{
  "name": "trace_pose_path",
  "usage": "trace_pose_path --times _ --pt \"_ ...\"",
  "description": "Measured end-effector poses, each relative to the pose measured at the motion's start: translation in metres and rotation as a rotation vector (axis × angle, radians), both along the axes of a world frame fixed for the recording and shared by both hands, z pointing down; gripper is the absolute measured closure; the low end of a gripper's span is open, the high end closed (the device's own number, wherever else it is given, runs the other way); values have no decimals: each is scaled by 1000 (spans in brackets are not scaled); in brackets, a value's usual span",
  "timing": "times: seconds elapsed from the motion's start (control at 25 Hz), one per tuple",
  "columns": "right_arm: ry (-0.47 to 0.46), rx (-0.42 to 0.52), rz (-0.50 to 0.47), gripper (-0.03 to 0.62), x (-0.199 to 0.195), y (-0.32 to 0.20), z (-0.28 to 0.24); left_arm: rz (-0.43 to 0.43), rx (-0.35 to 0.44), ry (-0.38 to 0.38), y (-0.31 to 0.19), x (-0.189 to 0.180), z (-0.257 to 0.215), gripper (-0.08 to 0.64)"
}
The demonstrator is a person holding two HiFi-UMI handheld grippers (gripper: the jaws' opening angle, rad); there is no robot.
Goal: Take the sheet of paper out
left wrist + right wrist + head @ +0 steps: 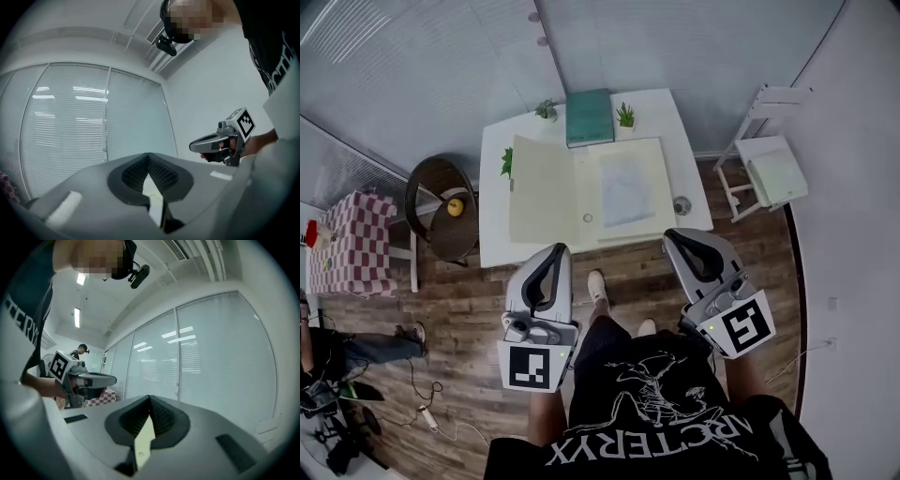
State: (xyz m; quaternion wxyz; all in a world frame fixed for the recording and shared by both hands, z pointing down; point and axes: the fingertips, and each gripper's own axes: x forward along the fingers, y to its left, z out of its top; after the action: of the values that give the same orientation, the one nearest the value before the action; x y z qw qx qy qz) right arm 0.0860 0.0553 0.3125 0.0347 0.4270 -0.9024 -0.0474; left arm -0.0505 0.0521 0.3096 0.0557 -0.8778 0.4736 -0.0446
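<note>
An open cream folder (546, 192) lies on the white table (497, 242) in the head view. A pale bluish sheet of paper (625, 189) rests on its right half. My left gripper (555, 251) hangs level just short of the table's near edge, in front of the folder's left half, and its jaws are shut with nothing between them. My right gripper (672, 236) hovers at the near right corner of the folder, also shut and empty. Neither touches the folder or the paper. Each gripper view shows only closed jaw tips (149, 157) (150, 399) against window blinds.
A teal book (589, 117) and small potted plants (625, 115) stand at the table's far edge. A small round object (682, 204) lies right of the folder. A white chair (769, 173) stands at the right, a dark round chair (450, 211) at the left.
</note>
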Motion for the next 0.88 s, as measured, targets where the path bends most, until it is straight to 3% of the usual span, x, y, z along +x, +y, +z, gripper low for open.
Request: trace_pose_path --times 0.44,0.88 --pt "52 -3 98 581 -67 -116 -12 139 -10 45 -123 -49 -7 549" --pt "59 -36 158 581 -76 -162 -5 197 -70 25 -167 -59 13 548"
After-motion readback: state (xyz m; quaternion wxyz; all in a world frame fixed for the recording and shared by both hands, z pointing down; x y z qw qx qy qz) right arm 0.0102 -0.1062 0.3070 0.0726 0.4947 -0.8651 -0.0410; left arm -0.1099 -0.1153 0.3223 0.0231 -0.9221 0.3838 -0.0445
